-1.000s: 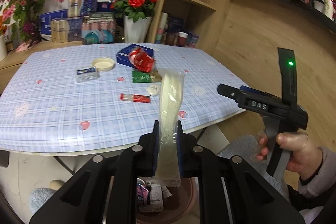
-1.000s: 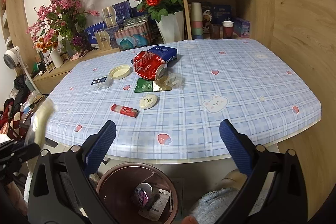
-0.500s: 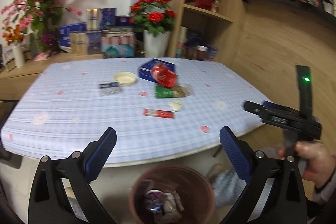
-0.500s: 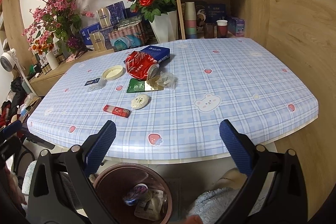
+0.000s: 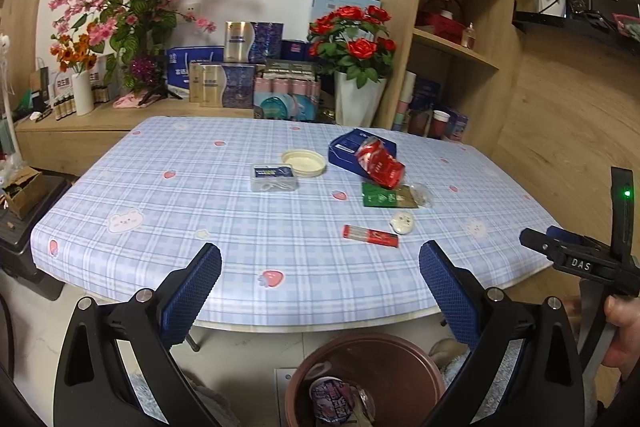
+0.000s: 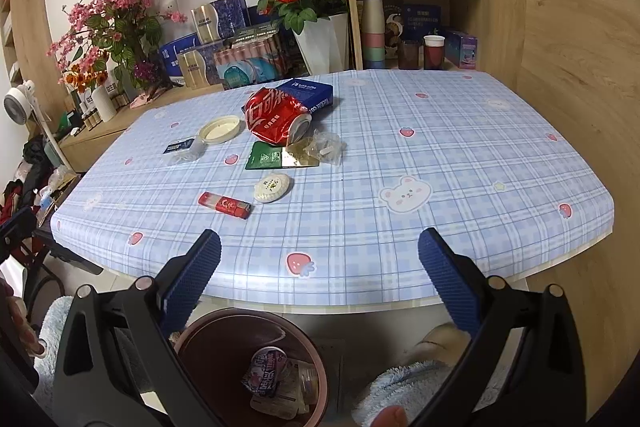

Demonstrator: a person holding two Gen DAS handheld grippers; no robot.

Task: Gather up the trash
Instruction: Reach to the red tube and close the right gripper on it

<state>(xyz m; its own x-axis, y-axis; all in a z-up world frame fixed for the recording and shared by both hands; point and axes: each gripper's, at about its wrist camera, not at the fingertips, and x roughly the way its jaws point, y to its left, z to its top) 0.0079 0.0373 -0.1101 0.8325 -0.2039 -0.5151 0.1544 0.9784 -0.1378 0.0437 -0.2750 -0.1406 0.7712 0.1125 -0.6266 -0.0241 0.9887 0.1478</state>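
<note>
While both grippers hang just off the near edge of the tabletop [image 6: 440, 155], neither one carries anything: the left gripper [image 5: 320, 287] has its jaws wide apart, and so does the right gripper [image 6: 320, 267]. Down on the floor below them sits the bin [image 6: 200, 331], and there's some trash in it, a printed cup lid [image 6: 266, 367] and some wrappers, so I'd say the job is started but nowhere near done.

Plenty left up top. Toward the middle there's a crushed red can [image 6: 276, 117] leaning on a blue box [image 6: 310, 93], a green packet [image 6: 266, 157] with a crinkly clear wrapper [image 6: 324, 147] right beside it, a round white lid [image 6: 221, 129] and a small clear box [image 5: 274, 177] nearer the far left corner. Closest to the near edge are a red lighter [image 6: 225, 205] and a little round soap [image 6: 272, 183], just beside each other.

My guess is the lighter or the soap goes next, being the easiest reach.
</note>
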